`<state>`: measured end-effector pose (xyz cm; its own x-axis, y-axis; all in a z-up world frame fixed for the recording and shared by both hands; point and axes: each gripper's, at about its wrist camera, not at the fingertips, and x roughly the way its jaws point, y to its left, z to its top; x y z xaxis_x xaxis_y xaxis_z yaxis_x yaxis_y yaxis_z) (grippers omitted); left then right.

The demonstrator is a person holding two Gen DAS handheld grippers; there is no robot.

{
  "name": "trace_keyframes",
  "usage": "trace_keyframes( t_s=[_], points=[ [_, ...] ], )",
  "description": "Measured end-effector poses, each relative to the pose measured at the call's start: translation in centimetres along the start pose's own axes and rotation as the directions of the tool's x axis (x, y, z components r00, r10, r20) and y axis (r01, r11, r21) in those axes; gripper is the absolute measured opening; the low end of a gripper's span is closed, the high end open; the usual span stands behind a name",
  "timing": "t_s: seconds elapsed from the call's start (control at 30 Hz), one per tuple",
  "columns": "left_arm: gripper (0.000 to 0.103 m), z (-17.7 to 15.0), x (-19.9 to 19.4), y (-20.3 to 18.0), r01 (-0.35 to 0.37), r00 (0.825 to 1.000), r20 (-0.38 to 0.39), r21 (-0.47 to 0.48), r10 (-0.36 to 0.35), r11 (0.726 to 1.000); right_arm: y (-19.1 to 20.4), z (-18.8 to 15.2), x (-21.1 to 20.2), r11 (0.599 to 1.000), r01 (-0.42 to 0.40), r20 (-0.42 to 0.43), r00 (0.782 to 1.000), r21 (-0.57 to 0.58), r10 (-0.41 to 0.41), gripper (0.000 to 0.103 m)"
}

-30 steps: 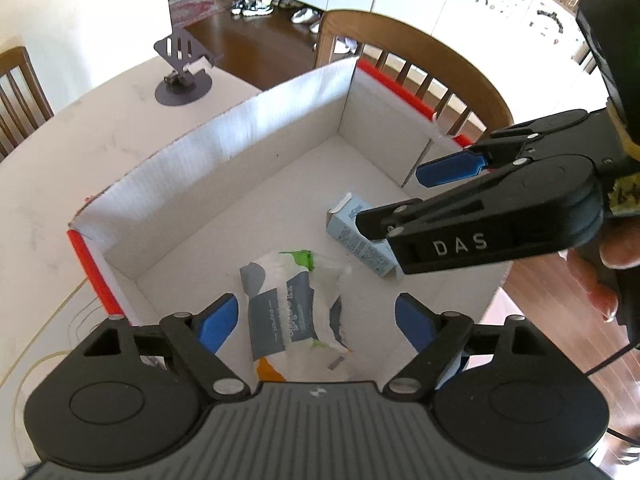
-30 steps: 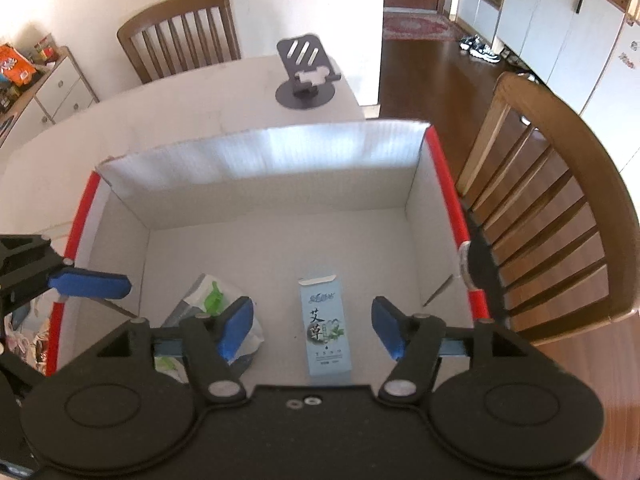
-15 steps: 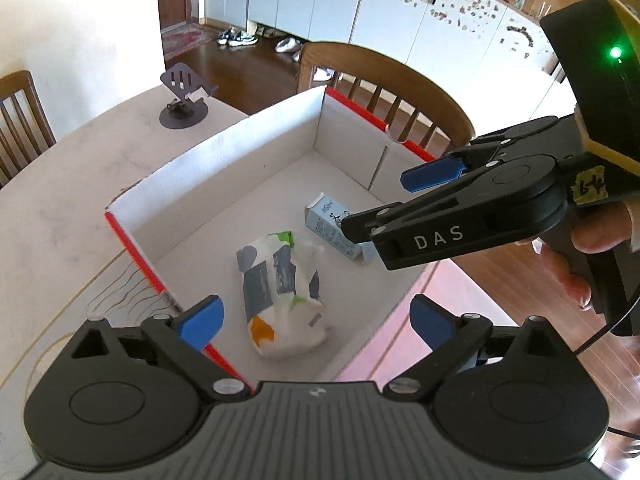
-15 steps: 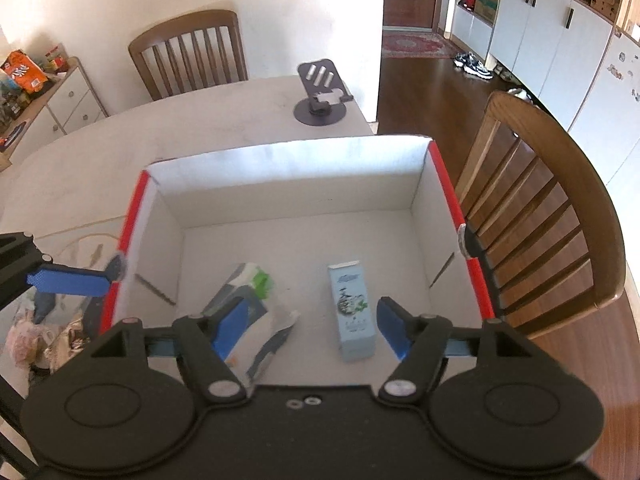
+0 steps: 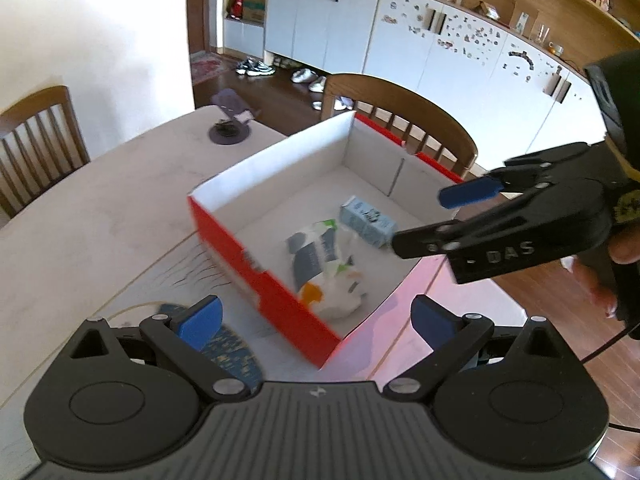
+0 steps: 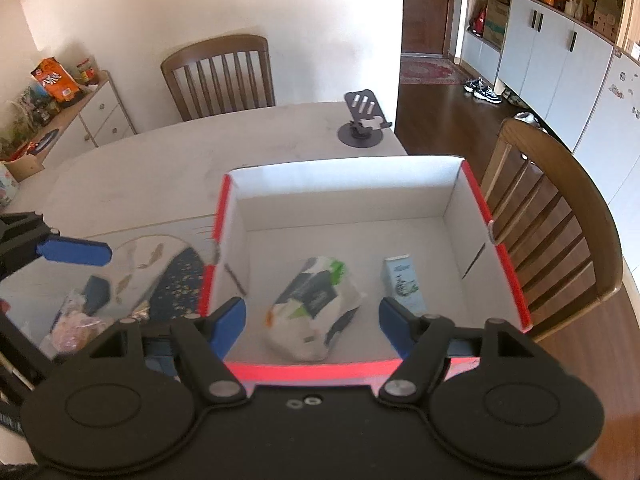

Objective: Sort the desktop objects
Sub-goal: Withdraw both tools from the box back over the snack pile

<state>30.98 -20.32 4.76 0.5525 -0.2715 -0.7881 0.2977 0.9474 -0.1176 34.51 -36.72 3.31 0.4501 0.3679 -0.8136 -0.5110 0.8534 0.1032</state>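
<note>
Both my claws have pulled back and up from the box [image 6: 472, 208] since a second ago; then their tips hung over its floor, and now its near red edge lies under them and the whole box shows. My left claw [image 5: 316, 322] has spread wider in that time and now stands wide apart with nothing between its blue pads [image 5: 200, 320]. My right claw [image 6: 312, 320] is apart too, nothing between its pads [image 6: 230, 322], and it shows from the side in the left view [image 5: 452, 216], held by a hand [image 5: 600, 280] at the right edge.

The box is white inside and red outside and sits on the pale table [image 6: 160, 168] near its right edge. Two things lie on its floor: a crumpled white bag [image 6: 316, 304] printed in dark blue, green and orange, toward the near wall, and a small pale blue carton [image 6: 402, 284] lying flat just to the right of the bag. In the left view the bag [image 5: 324, 268] and the carton [image 5: 366, 222] lie close together; I cannot tell whether they touch.

Left of the box a mat [image 6: 176, 280] with a dark blue patch lies on the table, with a few small wrapped things [image 6: 76, 320] on it, too blurred to name. A dark phone stand [image 6: 362, 120] stands at the far end of the table. Wooden chairs [image 6: 220, 76] stand at the table's far and right sides.
</note>
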Motion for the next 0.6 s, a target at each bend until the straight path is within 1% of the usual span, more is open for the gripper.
trace_keyframes(
  t_s=[0.2, 0.33, 0.53, 0.6],
  points=[
    [0.101, -2.3, -2.4, 2.4, -0.021, 1.000, 0.014, -0.020, 0.021, 1.000, 2.6, -1.5, -0.8, 1.000, -0.013, 0.011, 1.000, 0.007, 0.013, 0.073],
    [0.101, -3.9, -4.0, 3.5, -0.012, 1.000, 0.026, -0.029, 0.013, 0.999, 4.8, -2.6, -1.2, 1.000, -0.029, 0.012, 0.999, -0.002, 0.029, 0.073],
    [0.101, -6.7, -5.9, 5.1, -0.011, 1.000, 0.028, -0.018, 0.011, 1.000, 8.0, -4.5, -1.2, 0.999, -0.043, -0.009, 0.999, -0.020, 0.043, 0.073],
    [0.101, -7.7, -6.5, 5.5, -0.020, 0.999, 0.032, -0.015, 0.021, 1.000, 9.0, -5.1, -1.1, 0.999, -0.047, -0.016, 0.999, -0.024, 0.047, 0.073]
  ],
)
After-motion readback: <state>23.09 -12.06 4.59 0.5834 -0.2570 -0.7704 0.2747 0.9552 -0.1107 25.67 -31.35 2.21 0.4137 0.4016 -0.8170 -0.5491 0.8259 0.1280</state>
